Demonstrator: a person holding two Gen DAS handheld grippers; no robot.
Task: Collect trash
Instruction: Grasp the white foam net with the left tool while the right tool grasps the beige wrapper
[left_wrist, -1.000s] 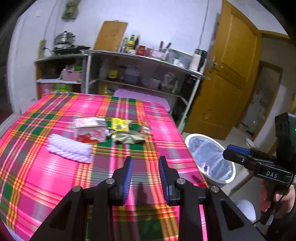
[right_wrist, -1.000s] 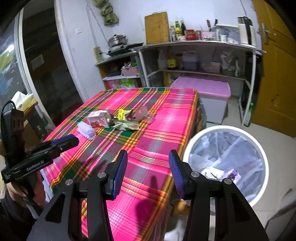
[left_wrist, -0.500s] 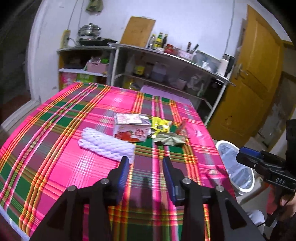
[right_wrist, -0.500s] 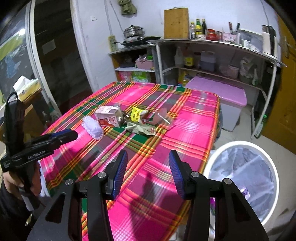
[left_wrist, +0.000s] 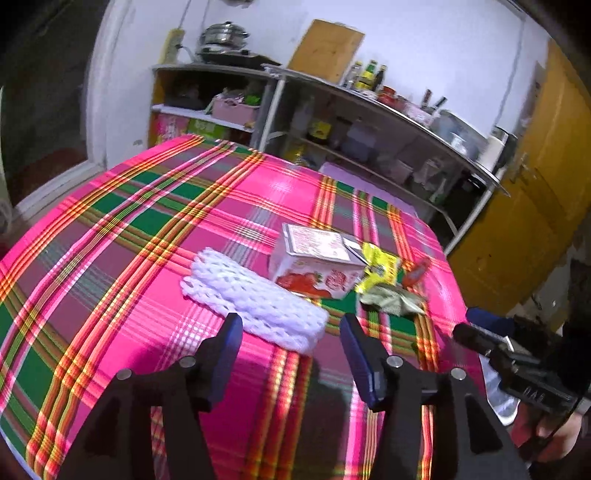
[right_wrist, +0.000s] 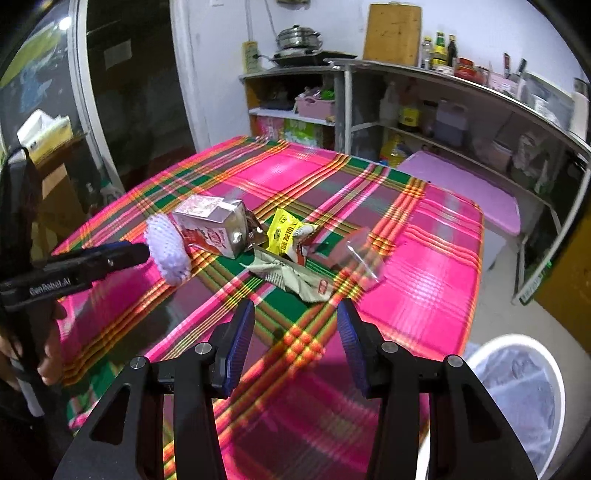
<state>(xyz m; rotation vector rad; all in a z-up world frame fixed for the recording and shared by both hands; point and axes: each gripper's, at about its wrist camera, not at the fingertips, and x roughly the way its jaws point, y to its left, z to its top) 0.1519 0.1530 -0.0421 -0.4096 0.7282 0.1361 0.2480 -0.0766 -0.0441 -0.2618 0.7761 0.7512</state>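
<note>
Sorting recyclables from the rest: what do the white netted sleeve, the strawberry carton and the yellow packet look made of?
White netted sleeve: looks like soft foam mesh, matte, with an open lattice of puffy strands.
Strawberry carton: apparently coated paperboard, printed, with crisp folded edges; its end looks silvery, perhaps a foil lining.
Yellow packet: likely thin plastic film, glossy and crinkled.

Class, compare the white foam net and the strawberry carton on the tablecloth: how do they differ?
The white foam net is soft, meshed and lies flat and long; the strawberry carton is a stiff printed box standing taller. The net is plain white; the carton shows red fruit. Both rest untouched on the tablecloth, side by side.
</note>
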